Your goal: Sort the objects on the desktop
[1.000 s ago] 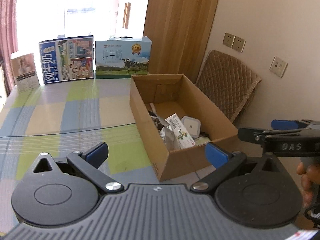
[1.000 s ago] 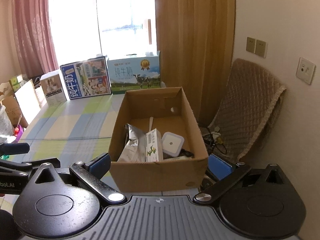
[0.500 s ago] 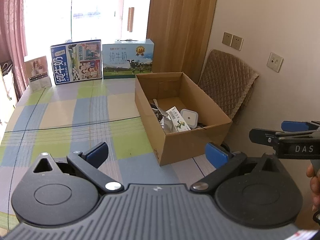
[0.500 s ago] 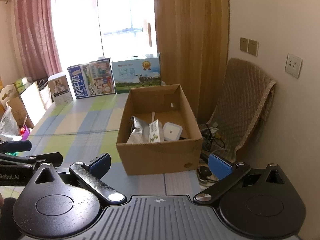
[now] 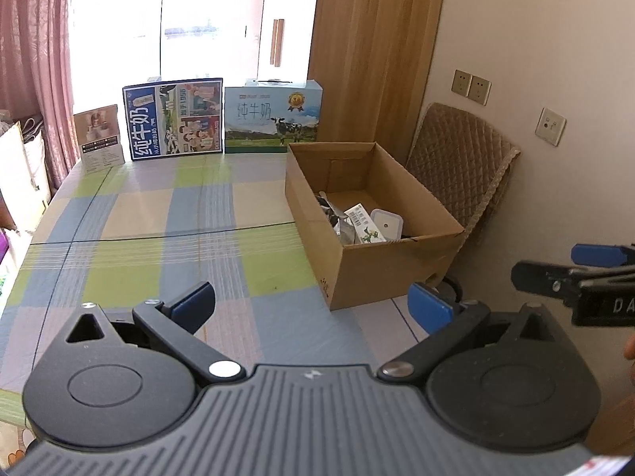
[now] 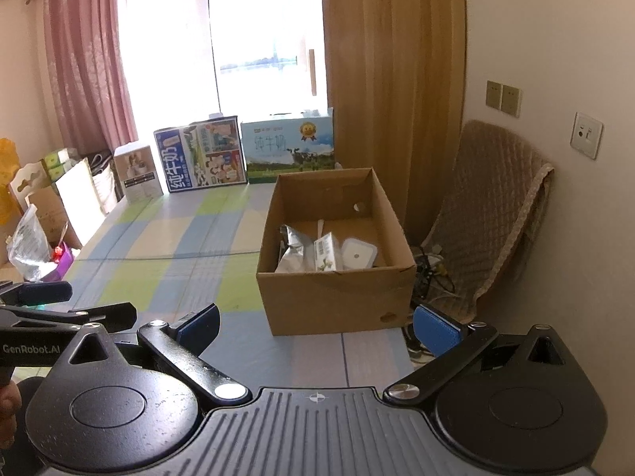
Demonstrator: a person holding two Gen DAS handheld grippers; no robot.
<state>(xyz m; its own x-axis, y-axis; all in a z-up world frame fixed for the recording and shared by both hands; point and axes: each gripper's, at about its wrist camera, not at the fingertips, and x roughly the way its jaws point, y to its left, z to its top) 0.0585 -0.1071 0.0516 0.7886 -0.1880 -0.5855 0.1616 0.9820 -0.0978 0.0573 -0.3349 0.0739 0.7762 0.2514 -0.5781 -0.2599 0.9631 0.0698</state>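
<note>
An open cardboard box (image 5: 389,265) (image 6: 337,301) stands at the table's right edge. Inside lie a silver foil pouch (image 6: 291,252), a small white and green carton (image 5: 363,226) (image 6: 326,254) and a white square container (image 5: 387,224) (image 6: 357,254). My left gripper (image 5: 311,305) is open and empty, held above the table short of the box. My right gripper (image 6: 315,325) is open and empty, also back from the box. The right gripper's fingers (image 5: 555,277) show at the right edge of the left wrist view. The left gripper's fingers (image 6: 59,305) show at the left of the right wrist view.
The table has a checked green, blue and cream cloth (image 5: 158,230). Two milk cartons' display boxes (image 5: 174,119) (image 5: 272,119) and a small card box (image 5: 101,135) stand along the far edge. A quilted chair (image 6: 492,214) stands right of the table by the wall.
Both grippers have pulled back and up from the box, which now looks smaller and farther away. Both stay open and empty.
</note>
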